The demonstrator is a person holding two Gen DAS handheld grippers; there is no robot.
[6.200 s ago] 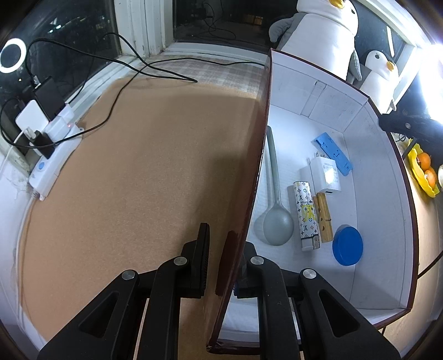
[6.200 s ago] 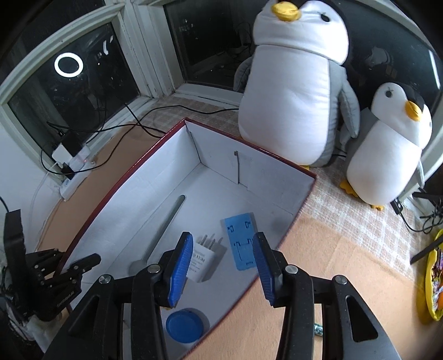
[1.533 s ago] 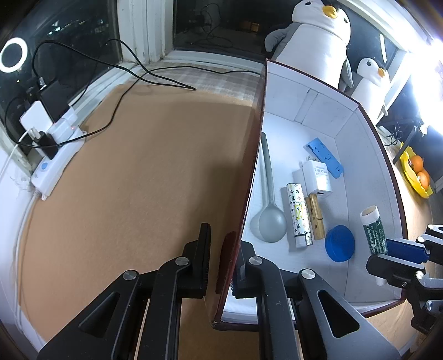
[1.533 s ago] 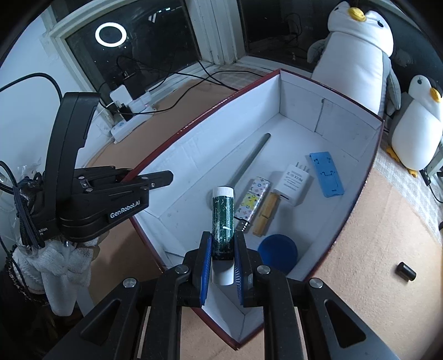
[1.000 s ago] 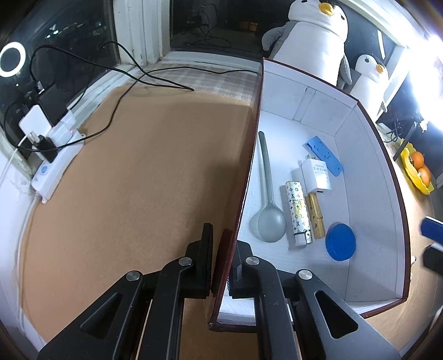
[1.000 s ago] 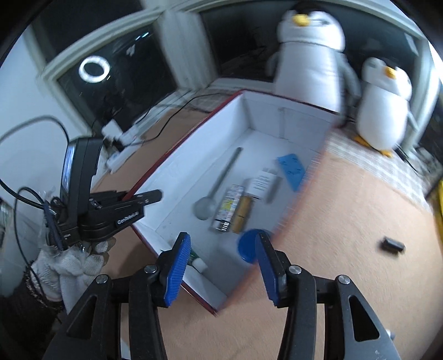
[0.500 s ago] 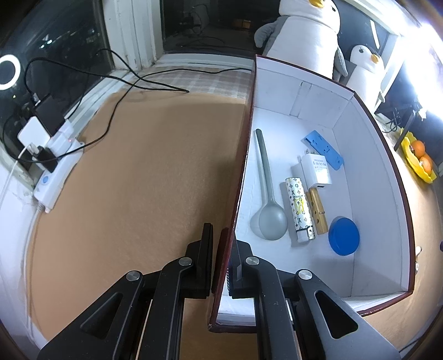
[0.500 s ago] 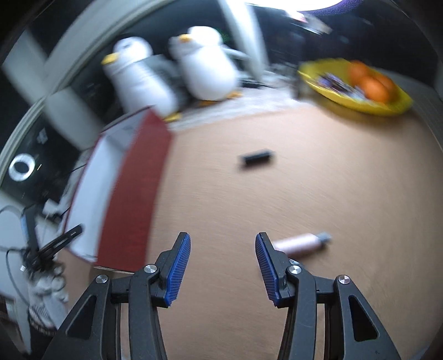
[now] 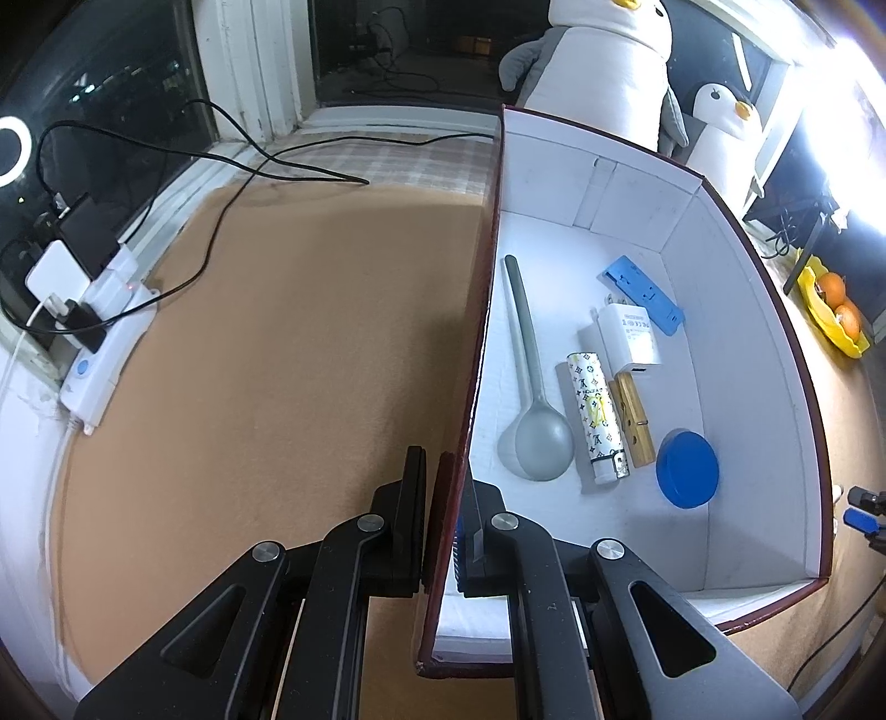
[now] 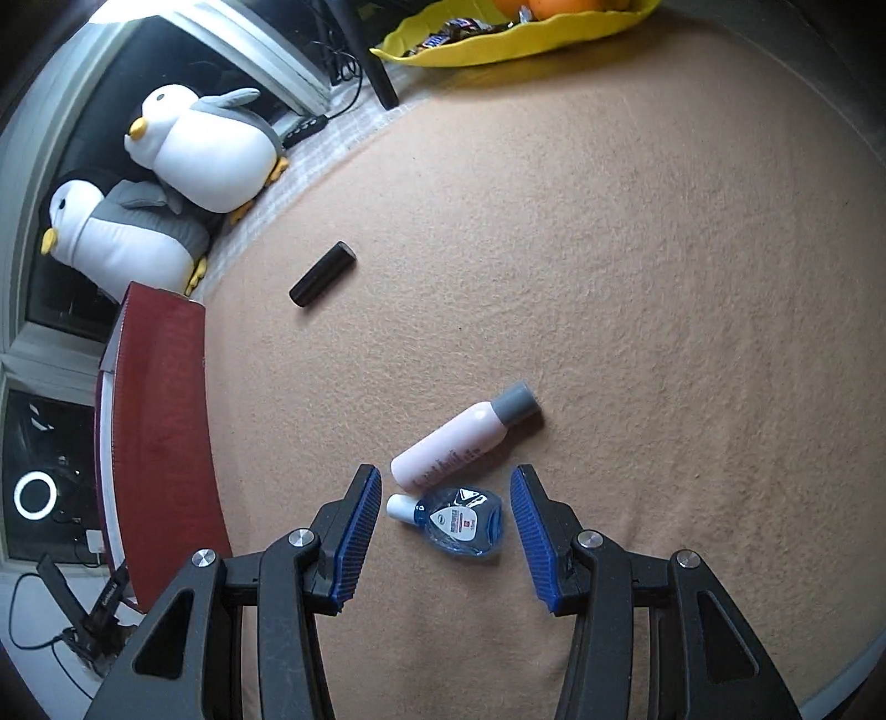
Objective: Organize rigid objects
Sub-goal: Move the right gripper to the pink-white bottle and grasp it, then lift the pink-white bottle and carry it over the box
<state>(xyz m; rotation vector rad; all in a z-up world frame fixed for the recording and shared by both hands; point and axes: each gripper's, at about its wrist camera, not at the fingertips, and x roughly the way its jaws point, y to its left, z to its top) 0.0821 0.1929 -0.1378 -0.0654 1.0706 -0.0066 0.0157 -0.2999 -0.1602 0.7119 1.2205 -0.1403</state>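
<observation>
My left gripper (image 9: pixel 440 498) is shut on the near left wall of the red box (image 9: pixel 482 332), one finger outside and one inside. On the box's white floor lie a grey spoon (image 9: pixel 531 399), a patterned tube (image 9: pixel 595 410), a wooden clothespin (image 9: pixel 631 426), a white charger (image 9: pixel 631 338), a blue strip (image 9: pixel 642 293) and a blue lid (image 9: pixel 686 476). My right gripper (image 10: pixel 446 515) is open over the tan mat, its blue pads either side of a small blue bottle (image 10: pixel 462 523) without touching it. A pink bottle with a grey cap (image 10: pixel 459 443) lies just beyond, and a black cylinder (image 10: pixel 322 274) farther off.
Two plush penguins (image 10: pixel 205 149) sit past the box's red outer wall (image 10: pixel 155 443). A yellow dish with oranges (image 10: pixel 520 33) stands at the mat's far edge. A white power strip (image 9: pixel 105 343) and black cables (image 9: pixel 221 183) lie left of the box.
My right gripper let the green tube go, swung away from the box, rolled, and sank over the bottles on the mat. My left gripper kept its hold on the box wall.
</observation>
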